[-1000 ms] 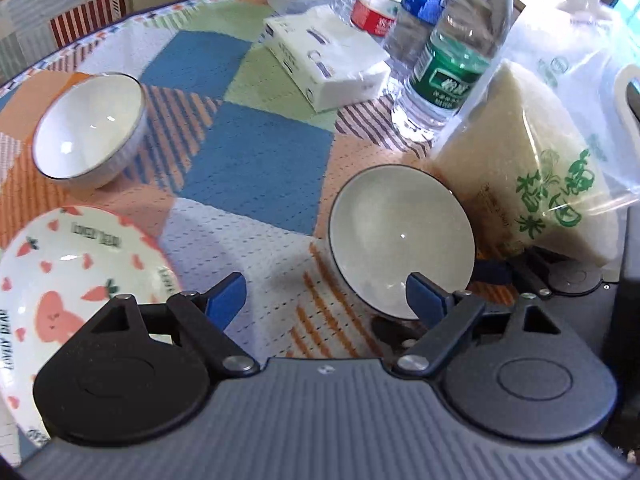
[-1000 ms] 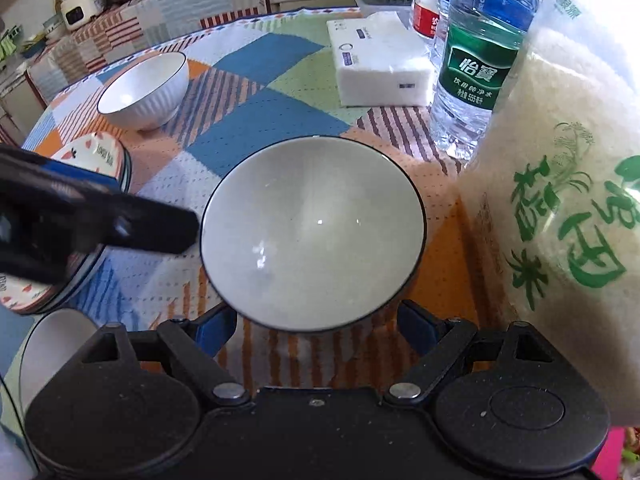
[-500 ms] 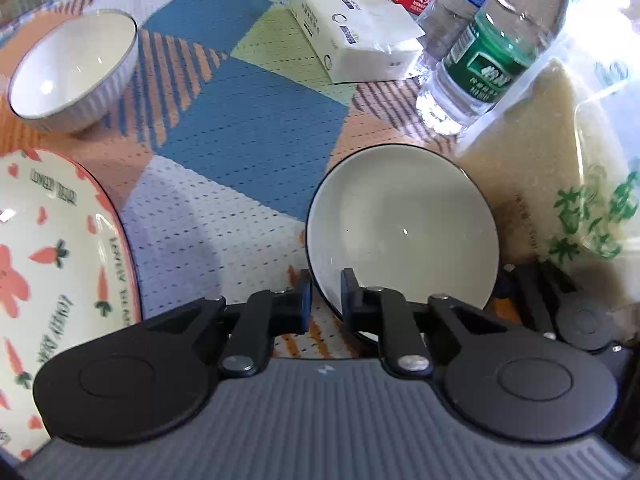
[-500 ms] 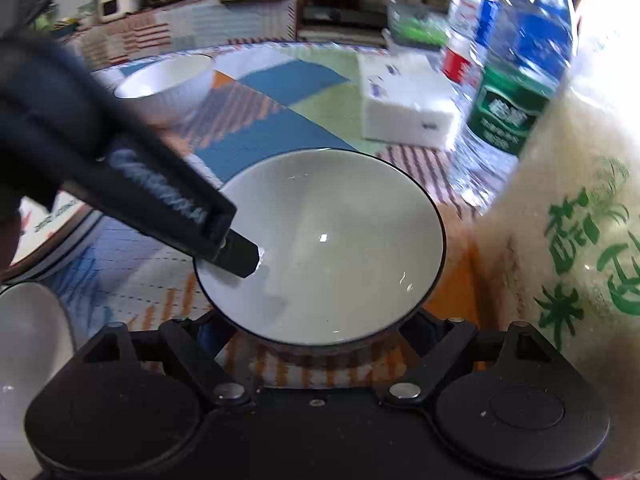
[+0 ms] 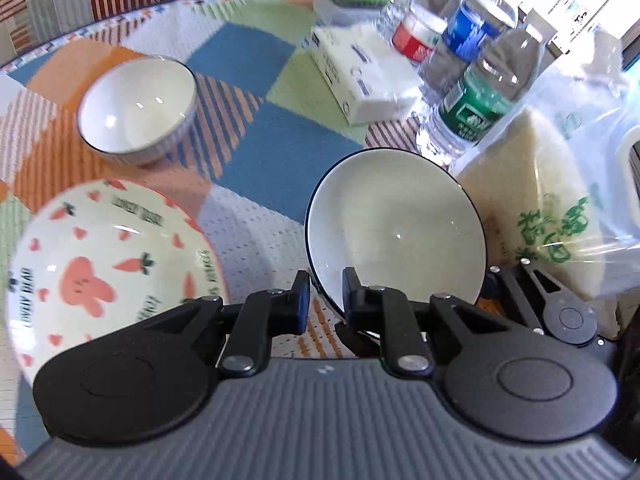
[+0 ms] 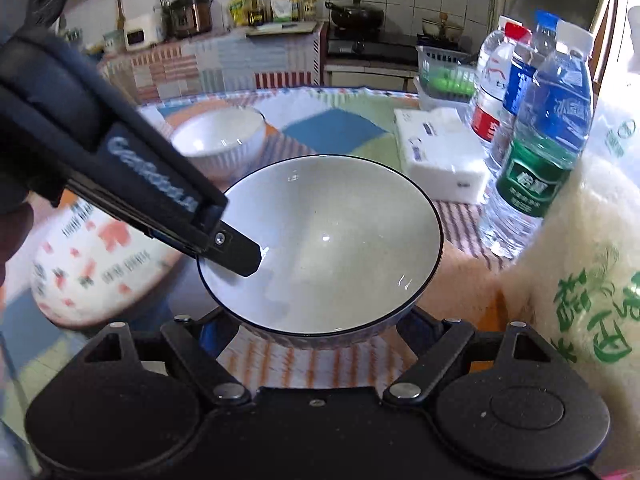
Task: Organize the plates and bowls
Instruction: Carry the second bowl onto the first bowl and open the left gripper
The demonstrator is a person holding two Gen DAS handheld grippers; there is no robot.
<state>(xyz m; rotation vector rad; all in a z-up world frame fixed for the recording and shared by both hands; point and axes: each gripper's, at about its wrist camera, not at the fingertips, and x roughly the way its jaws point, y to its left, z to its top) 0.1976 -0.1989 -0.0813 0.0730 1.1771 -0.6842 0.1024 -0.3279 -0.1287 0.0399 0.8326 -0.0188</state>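
A white bowl with a dark rim point(image 5: 396, 228) point(image 6: 332, 244) is held tilted above the patterned tablecloth. My left gripper point(image 5: 325, 298) is shut on its near rim; its finger point(image 6: 236, 254) reaches into the bowl in the right wrist view. My right gripper point(image 6: 316, 330) is open, its jaws standing either side of the bowl's base. A carrot-print plate point(image 5: 100, 264) point(image 6: 100, 268) sits at the left. A ribbed white bowl point(image 5: 138, 110) point(image 6: 220, 142) stands farther back on the left.
A bag of rice point(image 5: 548, 216) point(image 6: 580, 264) stands close at the right. Water bottles point(image 5: 480, 92) point(image 6: 540, 144) and a tissue pack point(image 5: 364, 76) point(image 6: 440, 152) sit behind the bowl. A kitchen counter point(image 6: 224, 56) lies beyond the table.
My left gripper has closed on the dark-rimmed bowl's rim and lifted and tilted it. The right gripper has stayed open beneath the bowl.
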